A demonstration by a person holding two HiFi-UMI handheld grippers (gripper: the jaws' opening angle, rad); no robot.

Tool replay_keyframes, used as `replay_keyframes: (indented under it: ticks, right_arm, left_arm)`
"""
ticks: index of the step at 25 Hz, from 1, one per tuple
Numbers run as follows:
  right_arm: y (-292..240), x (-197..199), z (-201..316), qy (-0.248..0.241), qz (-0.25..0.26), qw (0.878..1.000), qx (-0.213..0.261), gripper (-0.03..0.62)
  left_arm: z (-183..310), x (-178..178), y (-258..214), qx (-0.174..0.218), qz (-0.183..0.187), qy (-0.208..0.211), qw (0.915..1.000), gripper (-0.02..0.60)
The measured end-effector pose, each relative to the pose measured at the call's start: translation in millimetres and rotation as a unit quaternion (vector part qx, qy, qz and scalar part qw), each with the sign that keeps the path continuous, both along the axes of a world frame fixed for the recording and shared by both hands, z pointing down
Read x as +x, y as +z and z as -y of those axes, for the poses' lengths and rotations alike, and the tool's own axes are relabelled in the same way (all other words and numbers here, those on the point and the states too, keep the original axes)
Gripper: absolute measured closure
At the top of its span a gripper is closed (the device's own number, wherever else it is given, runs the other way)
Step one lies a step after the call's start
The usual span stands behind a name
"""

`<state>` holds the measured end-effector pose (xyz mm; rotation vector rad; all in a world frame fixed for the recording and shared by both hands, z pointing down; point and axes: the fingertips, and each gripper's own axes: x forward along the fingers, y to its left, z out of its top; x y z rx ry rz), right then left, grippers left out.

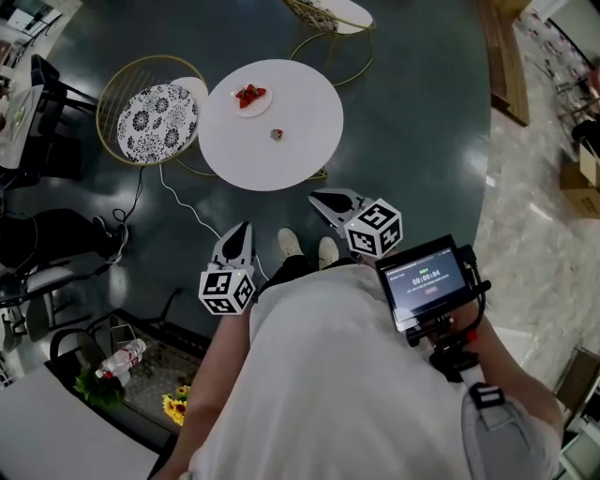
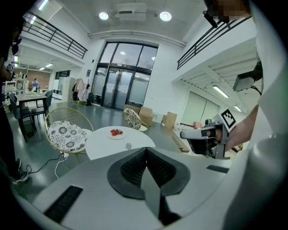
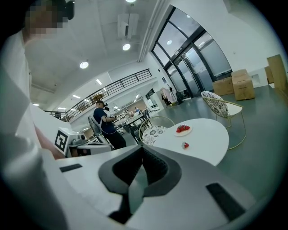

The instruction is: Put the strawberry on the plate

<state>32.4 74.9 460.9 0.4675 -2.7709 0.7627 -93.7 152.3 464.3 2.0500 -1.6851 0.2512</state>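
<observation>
1. Two grippers are held low in front of the person, both well short of the round white table and pointing toward it.
2. The left gripper is to the left of the person's shoes. Its own view shows its jaws pressed together with nothing between them.
3. The right gripper reaches a little farther, near the table's near edge. Its jaws are likewise closed tight on nothing.
4. One loose strawberry lies on the bare table top near its middle, untouched and well apart from both grippers.
5. The plate sits toward the far left part of the table, just beyond the loose strawberry and apart from it. It holds a small heap of red strawberries.
6. A wire-framed chair with a patterned cushion stands just beside the table on its left. A second chair stands at the table's far side, to the right.
7. A white cable trails over the dark floor from under the left chair toward the person's feet.
8. A small lit screen is mounted on a bracket at the right of the person's chest.
</observation>
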Motion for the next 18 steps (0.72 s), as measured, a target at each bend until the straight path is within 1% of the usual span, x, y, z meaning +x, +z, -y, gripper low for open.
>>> replay_keyframes:
  ticks: [3,6,8,12,18]
  right_arm:
    - [3.3,-1.0,14.0,0.013,0.002,1.0,-0.007,0.586]
    - [-1.3,-10.9,31.6,0.021,0.003,1.0,-0.006,0.586]
    - [-2.4,-18.9,45.1,0.026,0.001,1.0,-0.003,0.586]
    - [4.7,-33.3,67.6,0.041,0.0,0.999,-0.003,0.586]
    - [7.5,-53.0,86.5,0.063,-0.01,0.998,-0.001,0.586]
  left_arm:
    - [9.6,-4.7,5.6,-0.007,-0.004,0.003,1.0,0.574]
    - [27.6,-22.0,2.8,-0.01,-0.014,0.001,0.9998,0.574]
    - [42.1,-35.2,2.2,-0.01,-0.012,0.002,0.9999,0.574]
    - [65.5,-49.1,9.3,-0.012,0.003,0.029,0.9995,0.574]
    - [91.6,-65.5,8.8,-0.004,-0.007,0.057,0.9983,0.574]
